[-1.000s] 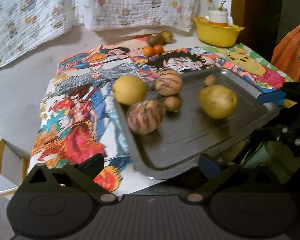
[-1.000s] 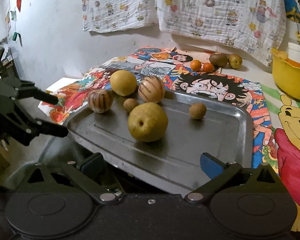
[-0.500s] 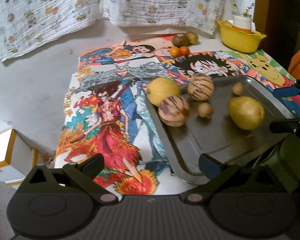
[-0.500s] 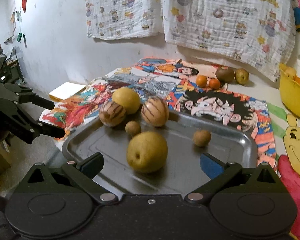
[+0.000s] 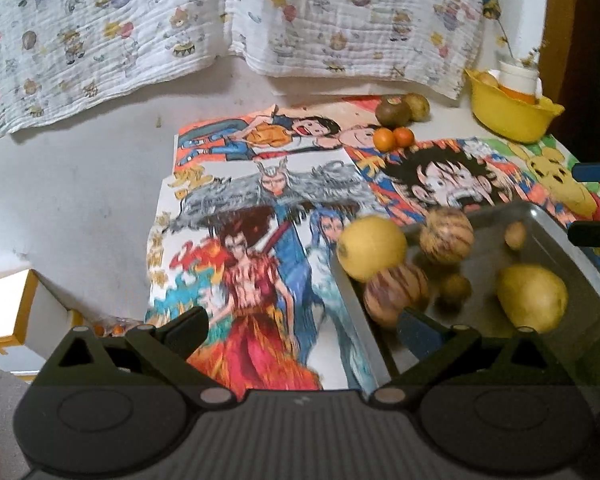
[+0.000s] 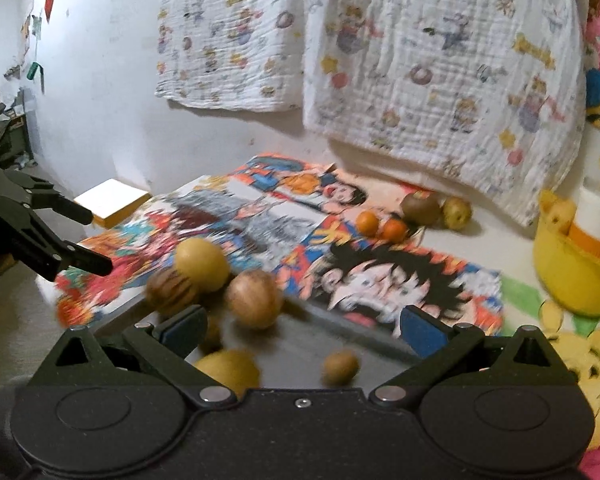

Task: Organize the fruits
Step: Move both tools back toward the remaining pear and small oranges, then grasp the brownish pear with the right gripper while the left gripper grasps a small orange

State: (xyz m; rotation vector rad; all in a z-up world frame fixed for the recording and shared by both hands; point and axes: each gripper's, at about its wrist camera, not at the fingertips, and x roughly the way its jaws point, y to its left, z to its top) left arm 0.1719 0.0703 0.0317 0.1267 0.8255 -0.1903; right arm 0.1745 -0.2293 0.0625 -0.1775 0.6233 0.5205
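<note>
Fruits crowd the tray (image 5: pixel 588 276); both grippers spread, empty. Approach one striped fruit (image 5: pixel 446 236) squarely, close gently.

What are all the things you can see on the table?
Tray: 1, grey metal, near right of the table.
Big yellow fruits: 2, on the tray.
Striped fruits: 2, tan with brown stripes, on the tray.
Small brown fruits: 2, on the tray.
Oranges: 2, small, on the cartoon mat.
Brownish fruits: 2, far edge, by the wall.
Bowl: 1, yellow, far right.
Cartoon mat: colourful, covering the table.
Cloths: white, printed, hanging on the wall.
Left claw: open, empty.
Right claw: open, empty.
</note>
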